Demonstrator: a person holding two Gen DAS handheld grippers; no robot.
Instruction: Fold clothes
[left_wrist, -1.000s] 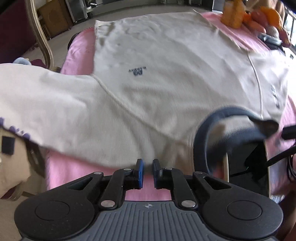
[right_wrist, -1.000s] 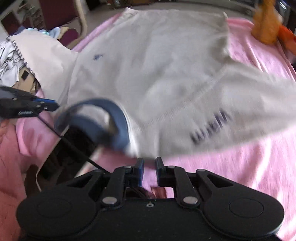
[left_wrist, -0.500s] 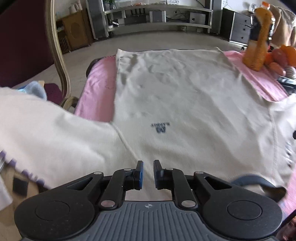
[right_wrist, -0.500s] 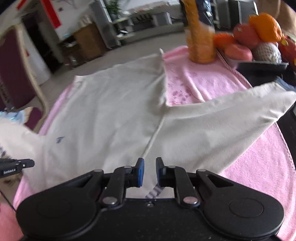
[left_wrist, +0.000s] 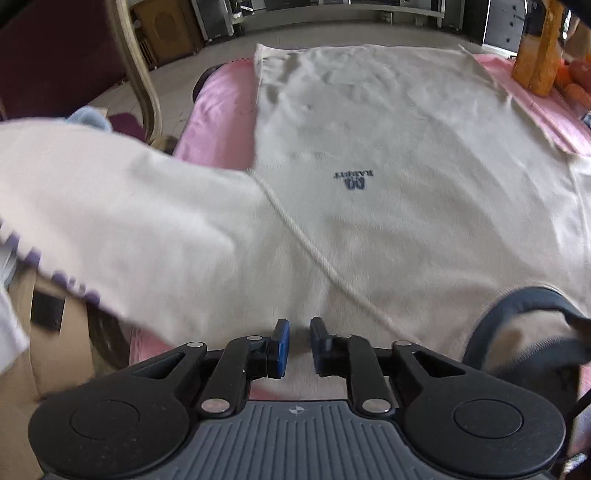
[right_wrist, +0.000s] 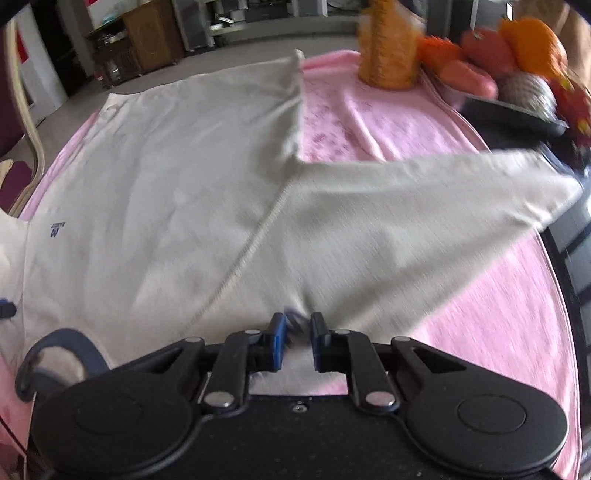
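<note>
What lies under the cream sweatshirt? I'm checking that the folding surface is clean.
A pink cloth shows around the cream sweatshirt on both sides, with a faint darker pattern near the orange bottle. The part beneath the sweatshirt is covered and cannot be checked.

Cream sweater (left_wrist: 388, 206) with navy collar (left_wrist: 524, 317) and small navy logo (left_wrist: 354, 180); pink, perhaps faintly flowered cloth (right_wrist: 373, 122); blurred orange fruit (right_wrist: 532, 33); blue-padded black grippers.
</note>
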